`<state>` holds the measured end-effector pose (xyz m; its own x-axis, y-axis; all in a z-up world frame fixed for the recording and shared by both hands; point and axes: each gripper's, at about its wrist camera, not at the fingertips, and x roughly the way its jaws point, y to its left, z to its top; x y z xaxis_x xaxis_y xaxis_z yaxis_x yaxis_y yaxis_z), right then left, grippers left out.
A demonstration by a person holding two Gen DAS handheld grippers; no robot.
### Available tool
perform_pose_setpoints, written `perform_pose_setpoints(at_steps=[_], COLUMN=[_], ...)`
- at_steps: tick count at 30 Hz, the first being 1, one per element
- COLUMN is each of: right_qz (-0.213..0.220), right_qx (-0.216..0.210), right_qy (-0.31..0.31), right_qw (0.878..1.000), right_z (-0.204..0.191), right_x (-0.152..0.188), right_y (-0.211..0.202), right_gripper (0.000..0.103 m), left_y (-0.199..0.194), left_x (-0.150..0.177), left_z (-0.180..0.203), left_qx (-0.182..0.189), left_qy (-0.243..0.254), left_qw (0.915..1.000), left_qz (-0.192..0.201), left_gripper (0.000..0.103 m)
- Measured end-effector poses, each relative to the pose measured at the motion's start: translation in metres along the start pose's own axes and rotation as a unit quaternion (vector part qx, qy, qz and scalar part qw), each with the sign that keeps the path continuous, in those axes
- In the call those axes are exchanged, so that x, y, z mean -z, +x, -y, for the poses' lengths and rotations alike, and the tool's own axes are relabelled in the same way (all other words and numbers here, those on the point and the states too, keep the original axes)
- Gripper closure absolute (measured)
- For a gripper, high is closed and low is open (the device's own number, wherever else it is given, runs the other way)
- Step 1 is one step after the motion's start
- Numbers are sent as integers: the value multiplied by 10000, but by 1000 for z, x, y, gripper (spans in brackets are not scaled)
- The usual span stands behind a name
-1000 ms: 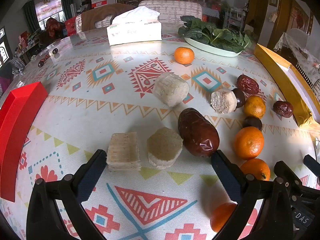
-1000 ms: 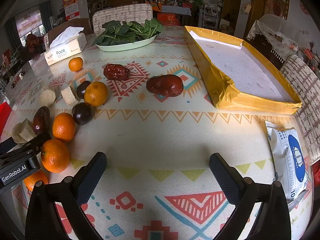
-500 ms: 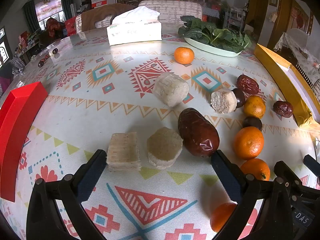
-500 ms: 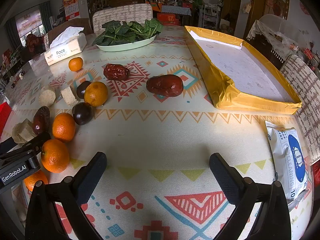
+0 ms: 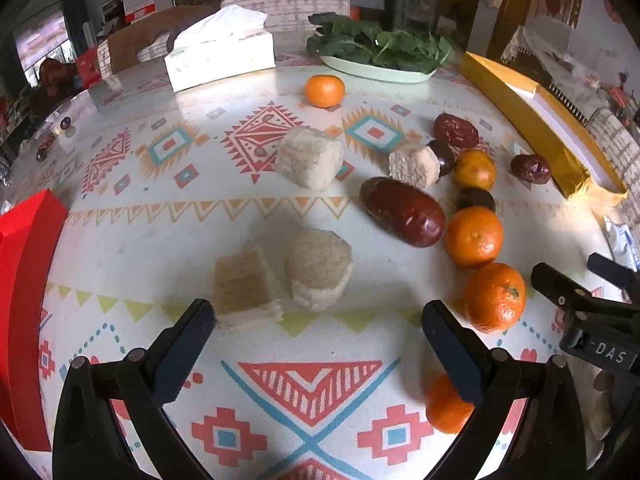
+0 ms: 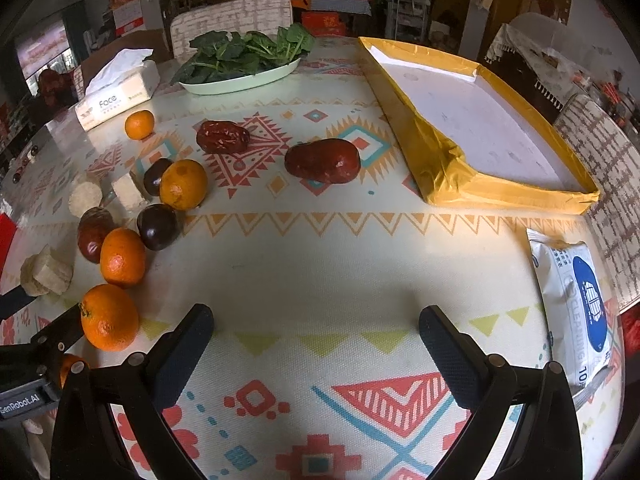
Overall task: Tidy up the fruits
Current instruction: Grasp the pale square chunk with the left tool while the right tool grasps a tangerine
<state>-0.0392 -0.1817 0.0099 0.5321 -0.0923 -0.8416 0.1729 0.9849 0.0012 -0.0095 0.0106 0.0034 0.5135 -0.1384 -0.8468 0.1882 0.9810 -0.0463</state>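
Left gripper [image 5: 318, 320]: jaws apart, empty (cakes [image 5: 280, 276] at 12 o'clock)
Right gripper [image 6: 316, 326]: jaws apart, empty; oranges [image 6: 110, 316] at 9 o'clock

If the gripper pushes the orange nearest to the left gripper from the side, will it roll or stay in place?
The orange looks round and rests free on the flat tablecloth, so it would probably roll. Its skin seems smooth, so open fingers may slip off. Another orange sits just beyond it and would likely be bumped.

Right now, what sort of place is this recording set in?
Most likely a home dining room: a patterned tablecloth holding a tissue box and plate of greens, with dining chairs and household clutter behind.
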Motion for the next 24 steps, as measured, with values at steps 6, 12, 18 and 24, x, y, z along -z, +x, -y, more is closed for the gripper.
perform_pose_setpoints(at_steps=[6, 12, 18, 24], right_qz=[37, 643, 1383, 902], right_qx=[12, -170, -1073, -1501], right_qy=[19, -25, -378, -928], right_qw=[10000, 9978, 9838, 9802], right_z=[0, -3, -32, -74], right_x=[1, 10, 26, 43], right_y=[-1, -39, -99, -81], right_gripper=[0, 11, 7, 23], left_y=[-52, -165, -186, -133], left_x=[3, 20, 24, 28], left_z=[-33, -67, -102, -121], left_qx=[488, -34, -46, 370], left_qy=[-528, -459, -586, -751], left_qw=[9932, 9628, 9529, 9749], left_qz=[915, 2663, 2975, 2064], left_gripper=[0, 0, 0, 0])
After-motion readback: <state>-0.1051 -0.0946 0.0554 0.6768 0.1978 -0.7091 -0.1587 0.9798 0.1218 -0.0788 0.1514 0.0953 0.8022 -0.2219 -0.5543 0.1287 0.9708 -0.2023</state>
